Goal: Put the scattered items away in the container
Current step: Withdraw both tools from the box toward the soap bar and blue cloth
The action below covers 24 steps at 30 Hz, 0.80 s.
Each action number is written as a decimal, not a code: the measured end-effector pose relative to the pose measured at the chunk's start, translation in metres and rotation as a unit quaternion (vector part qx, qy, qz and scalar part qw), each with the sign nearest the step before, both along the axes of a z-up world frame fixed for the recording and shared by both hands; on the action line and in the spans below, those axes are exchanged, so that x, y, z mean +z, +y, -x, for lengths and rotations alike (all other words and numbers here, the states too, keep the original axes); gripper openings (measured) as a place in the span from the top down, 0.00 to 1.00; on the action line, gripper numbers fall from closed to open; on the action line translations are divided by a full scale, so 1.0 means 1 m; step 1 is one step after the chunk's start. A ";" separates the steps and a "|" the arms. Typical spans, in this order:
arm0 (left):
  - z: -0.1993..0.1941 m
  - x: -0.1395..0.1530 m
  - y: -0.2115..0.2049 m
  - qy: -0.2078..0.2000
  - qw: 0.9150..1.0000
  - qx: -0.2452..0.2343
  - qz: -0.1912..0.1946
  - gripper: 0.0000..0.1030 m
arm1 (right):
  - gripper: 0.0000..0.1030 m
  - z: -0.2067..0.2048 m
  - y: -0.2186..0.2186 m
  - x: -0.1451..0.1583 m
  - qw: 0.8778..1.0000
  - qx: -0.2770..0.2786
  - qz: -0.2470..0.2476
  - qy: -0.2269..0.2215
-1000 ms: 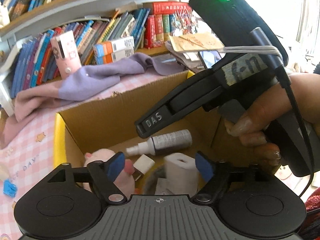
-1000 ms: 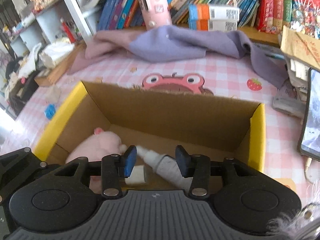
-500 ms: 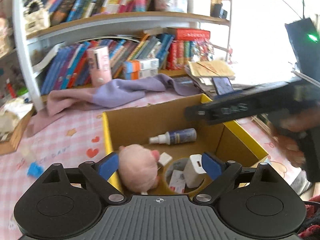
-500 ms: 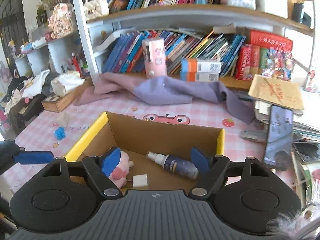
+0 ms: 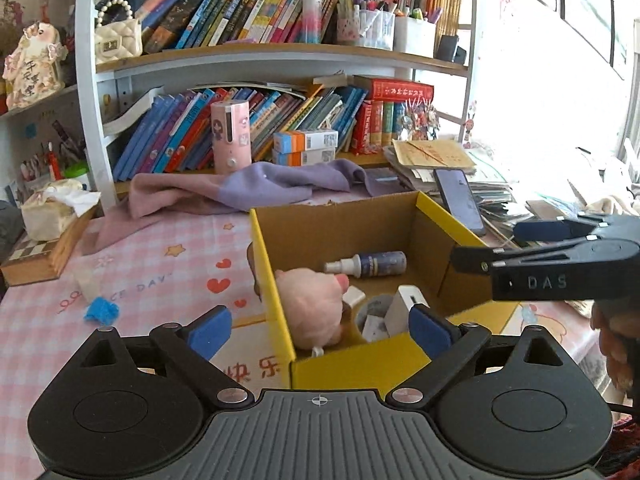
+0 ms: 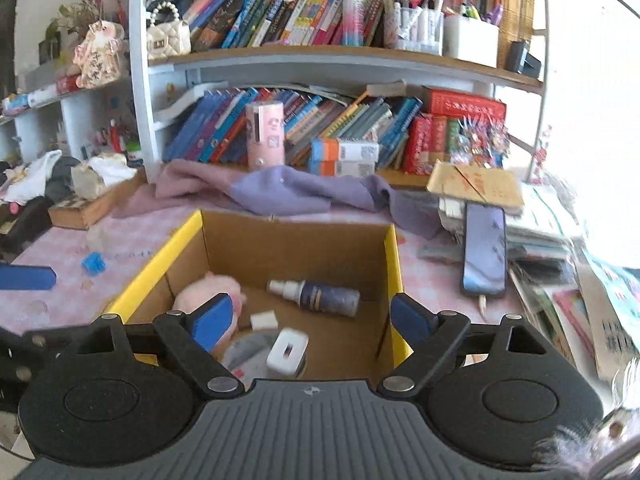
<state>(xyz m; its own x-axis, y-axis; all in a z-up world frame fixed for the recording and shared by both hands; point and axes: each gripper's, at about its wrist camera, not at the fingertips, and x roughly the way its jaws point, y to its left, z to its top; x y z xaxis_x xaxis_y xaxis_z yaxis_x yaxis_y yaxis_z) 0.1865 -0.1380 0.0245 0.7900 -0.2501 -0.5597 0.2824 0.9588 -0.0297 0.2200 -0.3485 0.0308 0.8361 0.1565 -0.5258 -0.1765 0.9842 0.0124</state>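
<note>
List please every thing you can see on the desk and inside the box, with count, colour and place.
cardboard box: 1, brown with yellow edges, desk centre
plush pig: 1, pink, in box
spray bottle: 1, dark blue, white nozzle, in box
charger: 1, white, in box
phone: 1, dark, right of box
cloth: 1, purple, behind box
blue scrap: 1, desk, left of box
left gripper: fingers open, empty
right gripper: fingers open, empty
</note>
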 end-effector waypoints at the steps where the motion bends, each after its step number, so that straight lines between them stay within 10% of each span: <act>1: 0.004 -0.001 0.003 -0.001 1.000 -0.001 -0.001 0.06 | 0.17 0.006 0.003 -0.001 1.000 -0.007 -0.002 0.003; 24: 0.113 -0.030 0.109 0.047 0.999 0.003 0.003 0.05 | 0.14 0.155 0.109 -0.019 0.997 -0.066 0.032 0.034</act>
